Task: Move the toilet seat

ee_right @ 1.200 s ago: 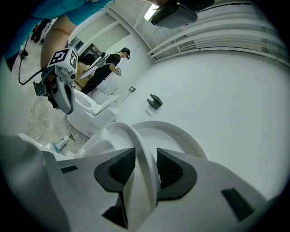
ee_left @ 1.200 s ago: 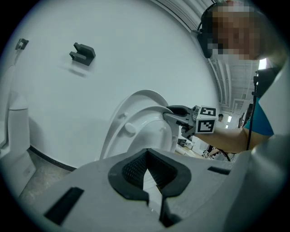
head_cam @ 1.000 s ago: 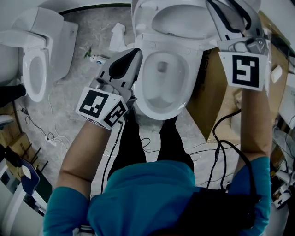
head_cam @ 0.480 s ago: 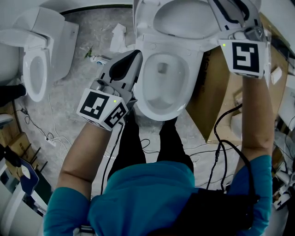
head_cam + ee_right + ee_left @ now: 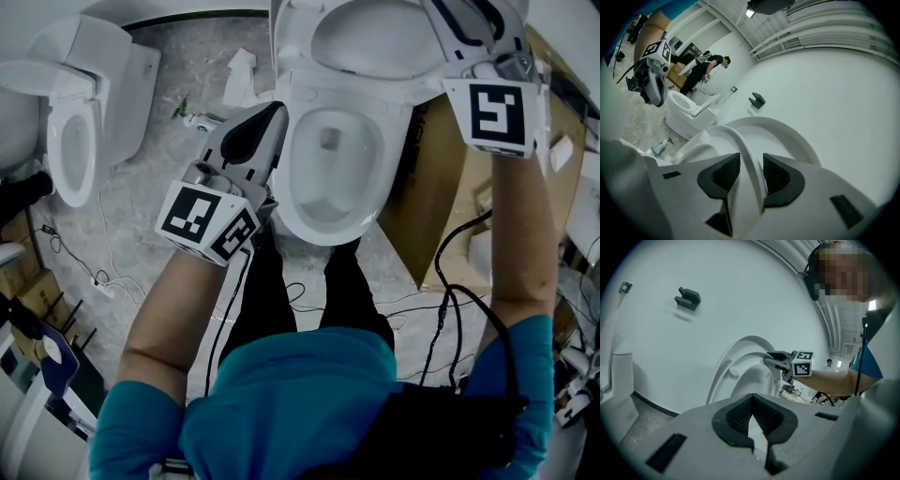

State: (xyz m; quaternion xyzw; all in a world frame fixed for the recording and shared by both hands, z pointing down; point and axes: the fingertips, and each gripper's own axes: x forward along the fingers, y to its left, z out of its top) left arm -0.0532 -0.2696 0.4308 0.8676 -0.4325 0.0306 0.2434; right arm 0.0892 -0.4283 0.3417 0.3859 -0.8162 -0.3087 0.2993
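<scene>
- Right gripper [image 5: 747,164] gripped the seat [image 5: 739,140] edge; the seat stood nearly upright behind the bowl [image 5: 287,183].
- Left gripper [image 5: 267,122] was closed, empty, beside the bowl, farther from the seat.

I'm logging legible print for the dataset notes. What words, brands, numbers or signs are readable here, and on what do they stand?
No words, brands or numbers can be read anywhere.
Left marker cube: black-and-white square patterns only, no letters.
Right marker cube: likewise only a pattern.
Small bottle on the floor: its label is too small to read.
</scene>
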